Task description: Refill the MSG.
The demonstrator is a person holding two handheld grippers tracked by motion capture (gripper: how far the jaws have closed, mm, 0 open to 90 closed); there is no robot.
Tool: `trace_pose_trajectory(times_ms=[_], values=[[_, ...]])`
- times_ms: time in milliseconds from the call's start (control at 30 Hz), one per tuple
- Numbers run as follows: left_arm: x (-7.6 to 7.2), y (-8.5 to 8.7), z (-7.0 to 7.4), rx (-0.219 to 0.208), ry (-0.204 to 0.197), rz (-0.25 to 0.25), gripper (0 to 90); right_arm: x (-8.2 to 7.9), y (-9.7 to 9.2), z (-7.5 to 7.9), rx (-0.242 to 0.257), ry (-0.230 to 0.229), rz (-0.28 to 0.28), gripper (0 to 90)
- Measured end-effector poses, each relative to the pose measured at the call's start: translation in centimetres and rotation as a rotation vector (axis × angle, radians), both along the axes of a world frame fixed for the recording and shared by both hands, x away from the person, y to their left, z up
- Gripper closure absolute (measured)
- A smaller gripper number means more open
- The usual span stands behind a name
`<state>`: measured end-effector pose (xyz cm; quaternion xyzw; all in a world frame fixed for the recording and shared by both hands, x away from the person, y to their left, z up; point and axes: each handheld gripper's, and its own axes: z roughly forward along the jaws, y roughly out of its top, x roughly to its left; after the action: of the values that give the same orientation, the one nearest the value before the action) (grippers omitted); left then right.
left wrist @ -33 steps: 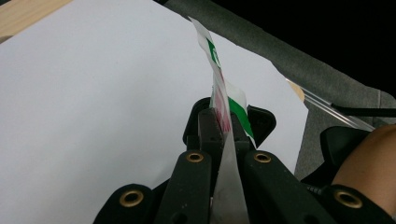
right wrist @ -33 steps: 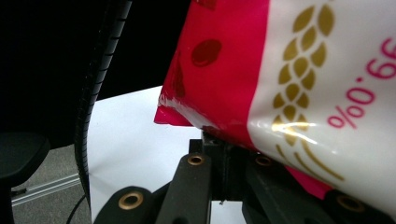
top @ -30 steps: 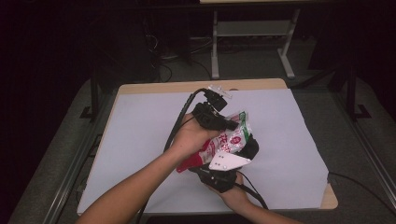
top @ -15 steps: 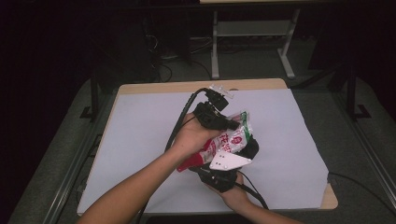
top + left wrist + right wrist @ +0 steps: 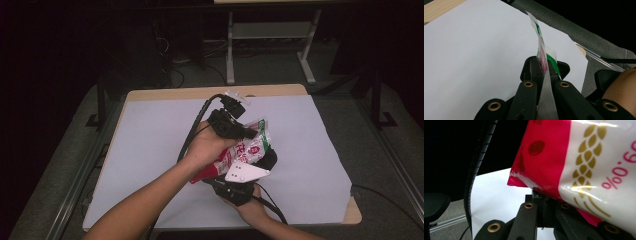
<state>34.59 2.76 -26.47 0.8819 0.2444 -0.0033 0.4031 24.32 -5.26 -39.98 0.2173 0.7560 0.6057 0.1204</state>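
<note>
A red, white and green snack bag (image 5: 248, 148) is held up over the middle of the white-covered table (image 5: 150, 150). My left gripper (image 5: 250, 134) comes in from the left and is shut on the bag's upper green-and-white edge. In the left gripper view the thin bag edge (image 5: 541, 47) stands up from between the shut jaws (image 5: 543, 67). My right gripper (image 5: 227, 179), with its grey plate (image 5: 245, 172) on top, is below the bag. The right gripper view shows its jaws (image 5: 546, 196) shut on the bag's (image 5: 579, 157) red bottom seam.
White sheet covers the wooden table, whose bare edge (image 5: 210, 92) shows at the back. Black cables (image 5: 192, 132) trail from both grippers. Grey floor surrounds the table, and a metal stand (image 5: 270, 45) sits behind it.
</note>
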Motion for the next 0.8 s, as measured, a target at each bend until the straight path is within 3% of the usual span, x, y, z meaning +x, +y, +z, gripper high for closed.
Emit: trace_pose_trajectory(times_ms=[800], values=[[-0.11,0.36,-0.26,-0.015,0.012,-0.001,90.0,-0.09,0.15,-0.14,-0.029,-0.011,0.006,90.0]])
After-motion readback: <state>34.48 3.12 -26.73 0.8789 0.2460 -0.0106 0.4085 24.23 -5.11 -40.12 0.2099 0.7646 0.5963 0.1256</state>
